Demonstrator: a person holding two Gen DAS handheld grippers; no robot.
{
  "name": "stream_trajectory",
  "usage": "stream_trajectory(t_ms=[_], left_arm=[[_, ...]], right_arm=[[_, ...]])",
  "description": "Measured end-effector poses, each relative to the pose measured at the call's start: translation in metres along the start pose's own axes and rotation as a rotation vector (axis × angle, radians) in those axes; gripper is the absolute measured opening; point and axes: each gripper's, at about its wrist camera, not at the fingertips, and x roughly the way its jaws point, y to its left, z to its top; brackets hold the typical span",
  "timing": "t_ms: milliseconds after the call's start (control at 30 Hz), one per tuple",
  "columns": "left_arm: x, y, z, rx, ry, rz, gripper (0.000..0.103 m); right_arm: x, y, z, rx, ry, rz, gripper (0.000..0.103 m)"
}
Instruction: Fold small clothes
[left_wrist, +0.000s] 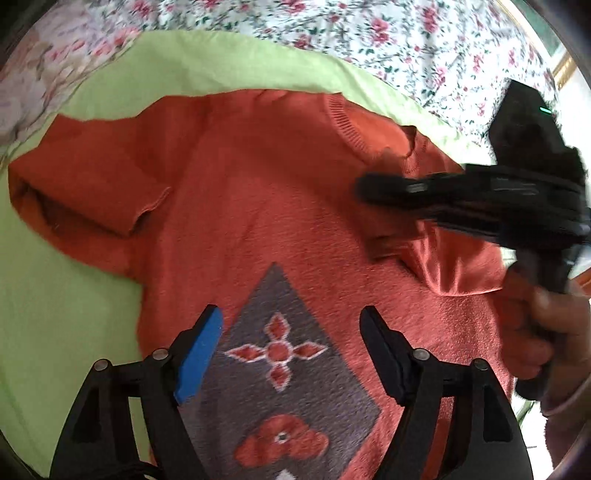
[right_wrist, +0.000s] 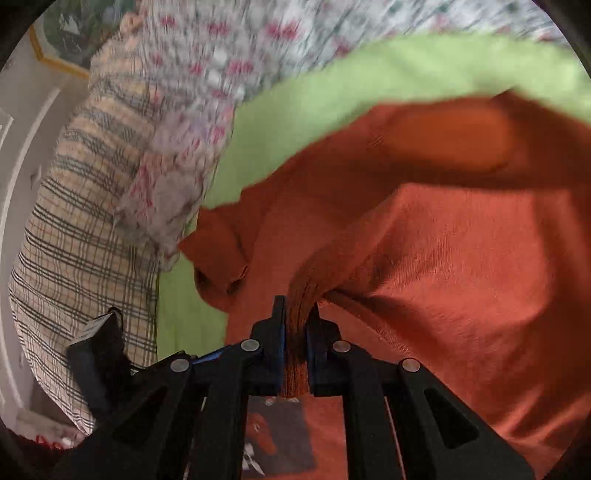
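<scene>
A small orange knit sweater (left_wrist: 258, 192) with a grey diamond patch (left_wrist: 280, 354) lies on a light green cloth (left_wrist: 55, 295). My left gripper (left_wrist: 291, 347) is open and empty, hovering over the patch. My right gripper (right_wrist: 295, 332) is shut on a bunched fold of the sweater (right_wrist: 443, 258) and lifts it. In the left wrist view the right gripper (left_wrist: 461, 199) reaches in from the right over the sweater's right sleeve (left_wrist: 454, 266). The left sleeve (left_wrist: 85, 192) lies folded inward.
A floral sheet (left_wrist: 369, 33) covers the bed beyond the green cloth. A plaid pillow (right_wrist: 81, 221) lies at the left in the right wrist view, by a white wall (right_wrist: 22, 147).
</scene>
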Motion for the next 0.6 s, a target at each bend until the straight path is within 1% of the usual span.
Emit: stream_trajectory(t_ms=[67, 100, 167, 200, 233, 267, 300, 400, 467, 600], left_arm=[[0.003, 0.008, 0.0, -0.006, 0.004, 0.002, 0.079], [0.007, 0.011, 0.002, -0.008, 0.009, 0.005, 0.079], [0.016, 0.016, 0.007, -0.009, 0.021, 0.016, 0.079], [0.02, 0.017, 0.01, -0.006, 0.023, 0.016, 0.079], [0.024, 0.018, 0.014, -0.001, 0.024, 0.019, 0.079], [0.03, 0.018, 0.019, 0.009, 0.025, 0.028, 0.079], [0.034, 0.018, 0.023, 0.02, 0.025, 0.035, 0.08], [0.048, 0.017, 0.037, 0.043, 0.024, 0.048, 0.081], [0.055, 0.018, 0.047, 0.034, 0.026, 0.042, 0.082], [0.064, 0.024, 0.066, -0.027, 0.02, -0.008, 0.084]], right_arm=[[0.028, 0.007, -0.001, -0.015, 0.047, -0.008, 0.01], [0.043, 0.01, -0.002, -0.02, 0.074, -0.014, 0.014], [0.058, 0.008, -0.004, -0.007, 0.105, -0.024, 0.018], [0.062, 0.007, -0.004, 0.004, 0.115, -0.035, 0.026], [0.063, 0.005, -0.005, 0.019, 0.114, -0.025, 0.037], [0.059, 0.003, -0.007, 0.036, 0.104, -0.004, 0.043], [0.05, -0.001, -0.01, 0.047, 0.085, 0.01, 0.05], [0.019, -0.01, -0.018, 0.049, 0.029, -0.014, 0.052], [-0.007, -0.021, -0.025, 0.06, -0.012, -0.047, 0.052], [-0.045, -0.037, -0.045, 0.076, -0.076, -0.123, 0.052]])
